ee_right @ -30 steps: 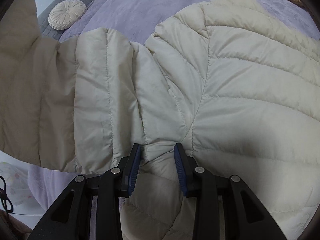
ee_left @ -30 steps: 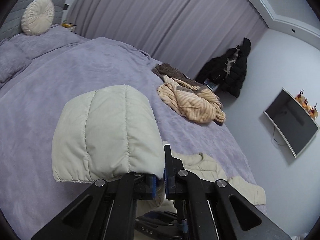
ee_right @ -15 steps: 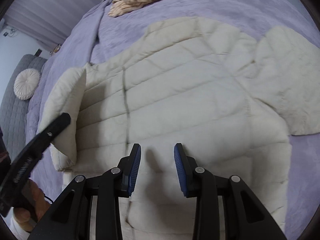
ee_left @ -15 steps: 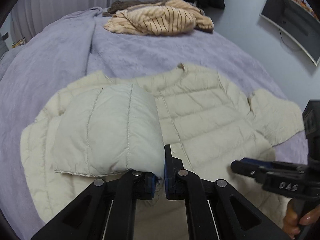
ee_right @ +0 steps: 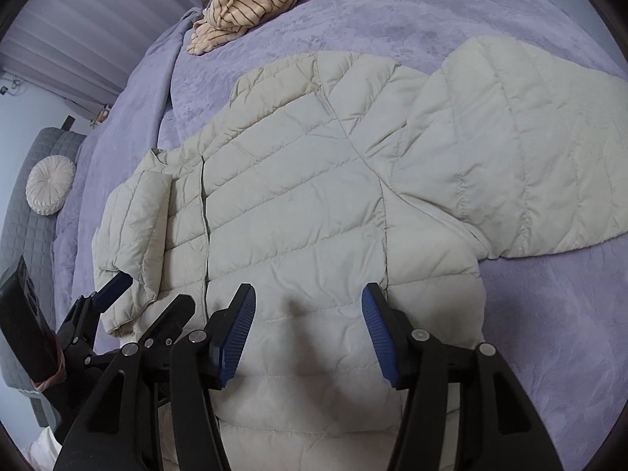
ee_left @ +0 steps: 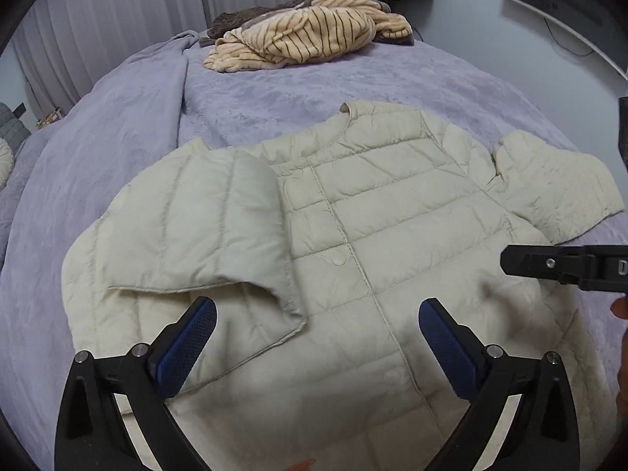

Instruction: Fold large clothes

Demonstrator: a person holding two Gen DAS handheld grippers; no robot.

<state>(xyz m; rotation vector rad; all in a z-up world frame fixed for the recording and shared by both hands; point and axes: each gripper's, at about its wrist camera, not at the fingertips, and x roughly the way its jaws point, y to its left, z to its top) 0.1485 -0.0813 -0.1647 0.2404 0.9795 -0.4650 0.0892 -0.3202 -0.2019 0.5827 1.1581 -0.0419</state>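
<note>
Lavender plush bedspread (ee_left: 129,125) covers the bed and serves as the folding surface. On it, front side up, lies the cream quilted jacket (ee_left: 392,212), collar pointing away from the cameras and hem nearest them; all places below are given from this jacket.

One sleeve (ee_left: 204,231) is folded inward across the chest, its cuff resting close to the snap placket, which reads as the first fold of the task. The other sleeve (ee_right: 510,157) lies spread outward flat on the bedspread, not yet folded.

The left gripper (ee_left: 318,337) hovers over the lower front just below the folded cuff, its jaws opening to full width with nothing clamped between them. The right gripper (ee_right: 308,333) hangs above the hem area on the spread-sleeve side, jaws opening, only jacket surface beneath and no pinch visible; whether its pads brush the fabric is probably not determinable from this view.

The shell is smooth, lightly sheened fabric, stitched into puffy padded channels; it should slide easily and spring back from creases.

Beyond the collar sits a rumpled tan striped garment (ee_left: 310,27). Farther off, pleated curtains (ee_left: 117,11), and a round tufted cushion (ee_right: 50,185) at the headboard end
</note>
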